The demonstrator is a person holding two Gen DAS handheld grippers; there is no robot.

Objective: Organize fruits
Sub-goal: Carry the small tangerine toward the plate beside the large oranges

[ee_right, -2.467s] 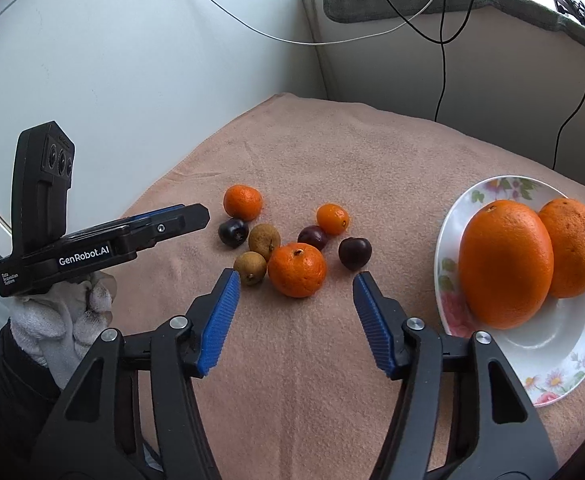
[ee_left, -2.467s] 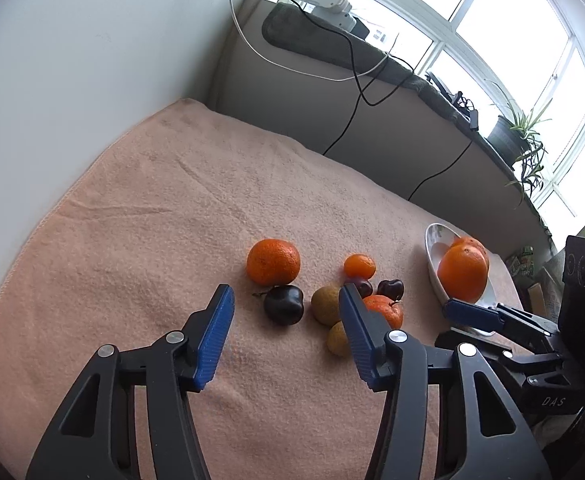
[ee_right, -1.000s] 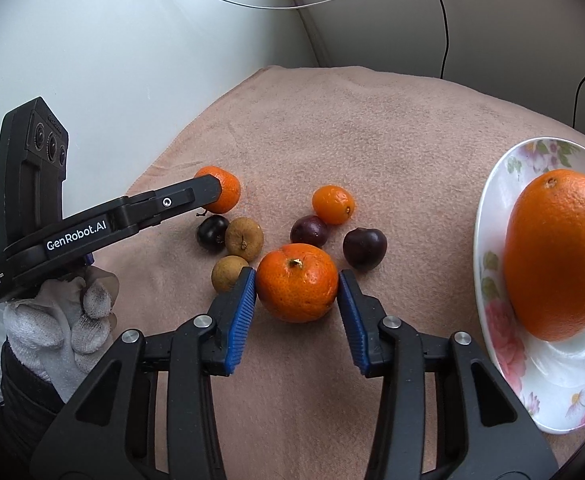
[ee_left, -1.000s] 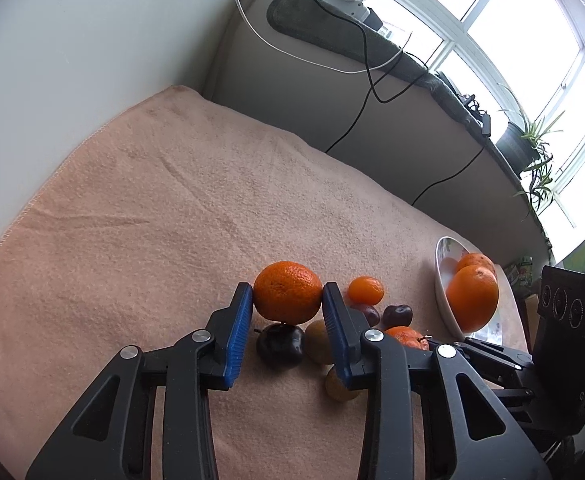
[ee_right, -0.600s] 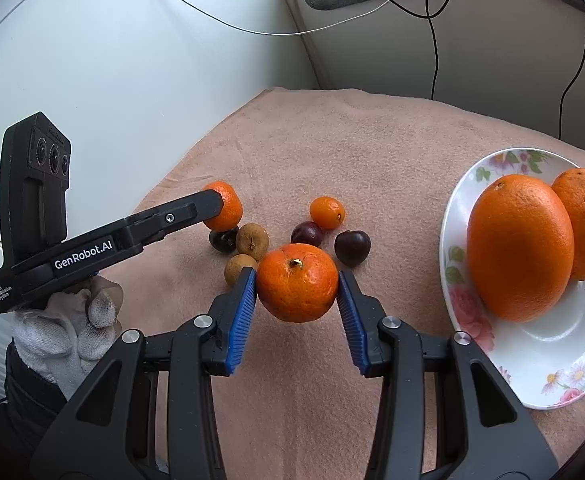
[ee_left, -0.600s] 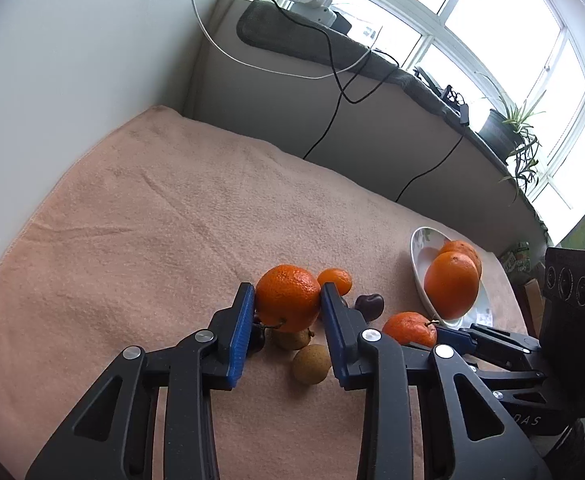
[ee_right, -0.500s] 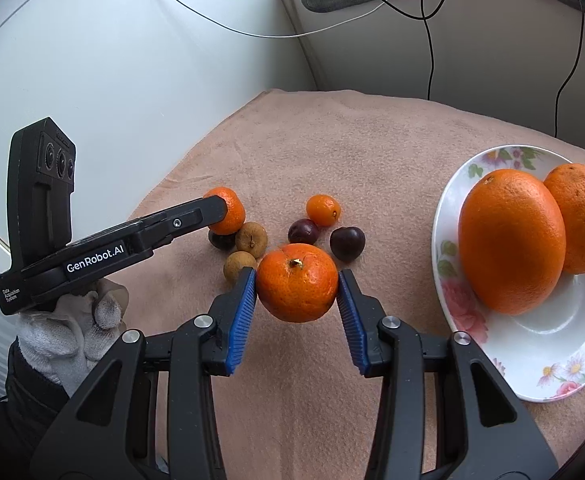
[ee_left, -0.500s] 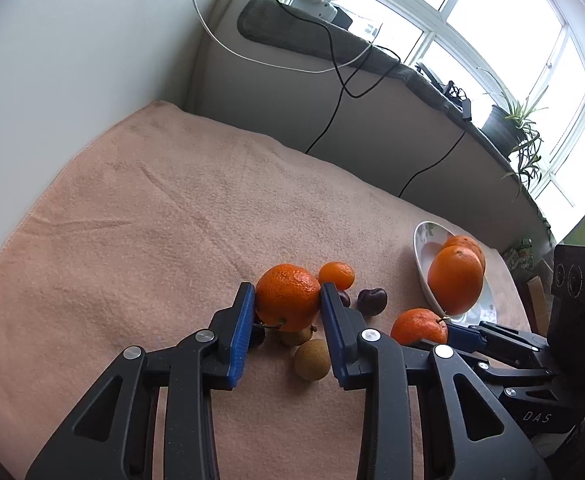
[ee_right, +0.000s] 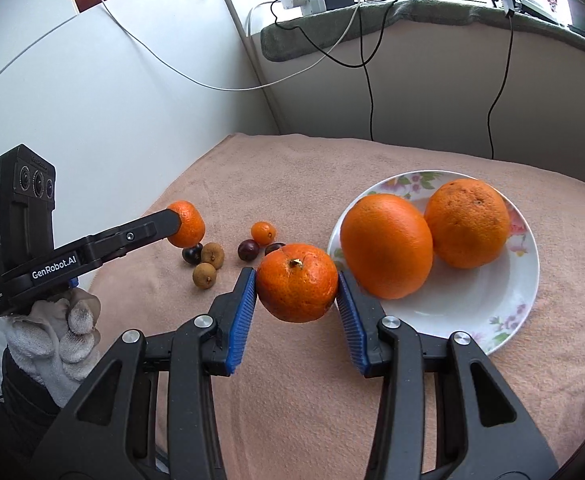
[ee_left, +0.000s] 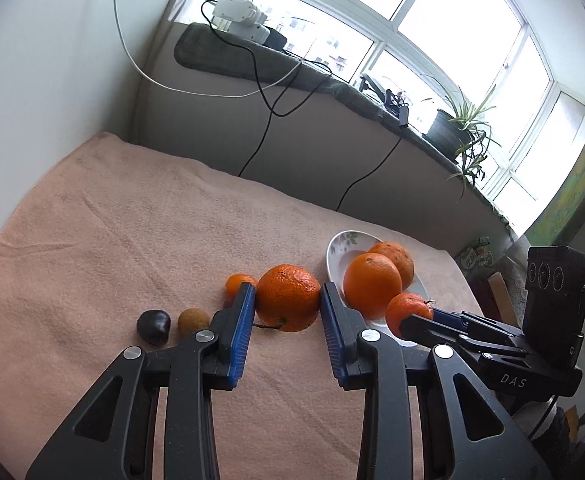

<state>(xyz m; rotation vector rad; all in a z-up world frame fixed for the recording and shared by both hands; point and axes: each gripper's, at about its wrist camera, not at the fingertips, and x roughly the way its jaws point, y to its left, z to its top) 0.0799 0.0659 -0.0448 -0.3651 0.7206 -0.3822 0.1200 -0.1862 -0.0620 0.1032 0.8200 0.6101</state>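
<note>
Tangerines are clamped one in each hand-held gripper, the right hand-held gripper (ee_right: 296, 282) carrying its tangerine (ee_right: 295, 281) just beside the plate (ee_right: 504, 300) rim, nearer than the left hand-held gripper (ee_left: 287, 298) with its tangerine (ee_left: 288, 297).

You can read two printed marks. White lettering "GenRobot.AI" runs along the side of the black plastic left gripper (ee_right: 174, 222) body, with tiny white print below it, too small to make out. White letters "DAS" sit on the black plastic right gripper (ee_left: 416, 320) body near its rear.
</note>
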